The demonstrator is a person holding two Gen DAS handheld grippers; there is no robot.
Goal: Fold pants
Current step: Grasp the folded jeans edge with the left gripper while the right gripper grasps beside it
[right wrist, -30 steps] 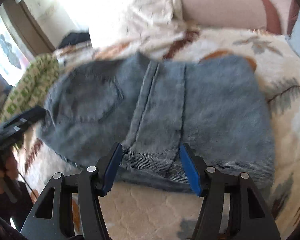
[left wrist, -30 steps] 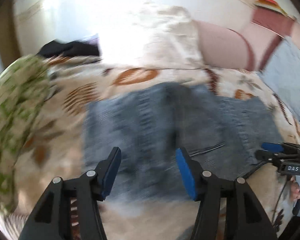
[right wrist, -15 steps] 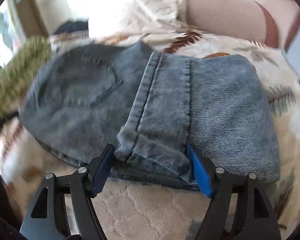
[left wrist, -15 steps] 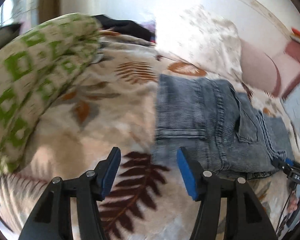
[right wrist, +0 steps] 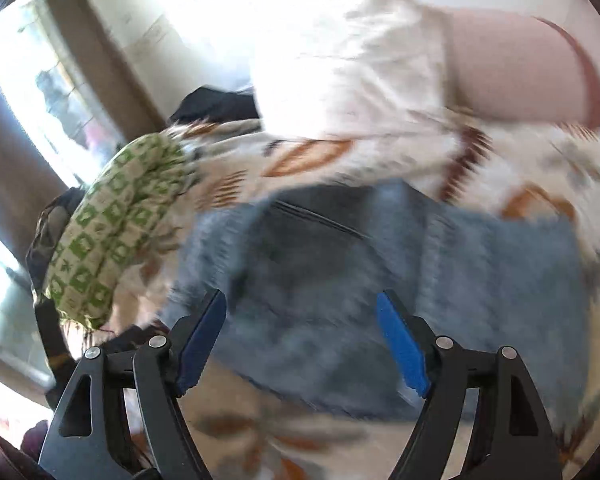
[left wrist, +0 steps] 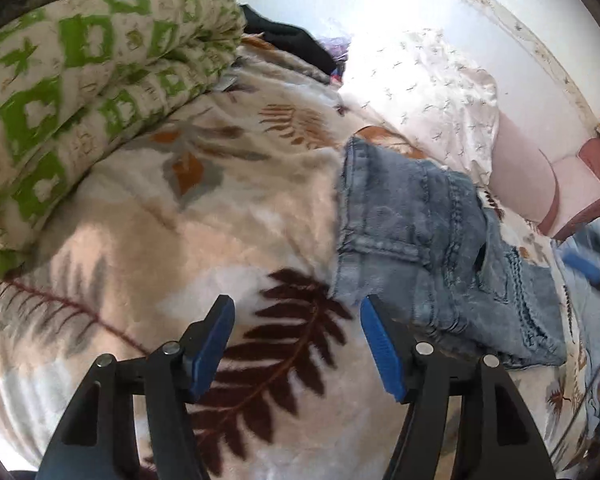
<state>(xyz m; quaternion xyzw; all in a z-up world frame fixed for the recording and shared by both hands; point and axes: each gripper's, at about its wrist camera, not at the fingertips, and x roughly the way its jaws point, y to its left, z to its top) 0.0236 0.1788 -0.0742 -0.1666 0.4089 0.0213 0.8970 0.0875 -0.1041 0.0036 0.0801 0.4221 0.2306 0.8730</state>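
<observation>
Left gripper [left wrist: 296,344] fingers spread and widening, blue pads [left wrist: 382,354] clear — nothing pinched, only the leaf-print blanket [left wrist: 204,240] between them, over a dark brown fern leaf in the print. The right-hand pad sits just beside the near corner of the folded jeans [left wrist: 432,256], apart from the denim as far as the left wrist view shows.

Right gripper [right wrist: 302,344] fingers also spread and opening, pads [right wrist: 402,354] free; the jeans [right wrist: 380,280] lie below and beyond them, nothing gripped. The right wrist view is heavily motion-blurred, so seam detail is not readable.

Jeans: a compact folded stack of light blue washed denim, lying flat on the blanket on the bed, waistband edge and stitched seams facing up in the left wrist view. Right of them in that view, a blurred blue pad of the other gripper at the frame edge.

Further out — a rolled green-and-cream patterned quilt [left wrist: 80,92] lies left of the jeans, well apart. A white printed cloth [left wrist: 432,96] is draped behind the jeans, against a pink cushion [left wrist: 520,176]. A dark garment [left wrist: 292,40] sits behind the quilt. Bright window at the left of the right wrist view.
</observation>
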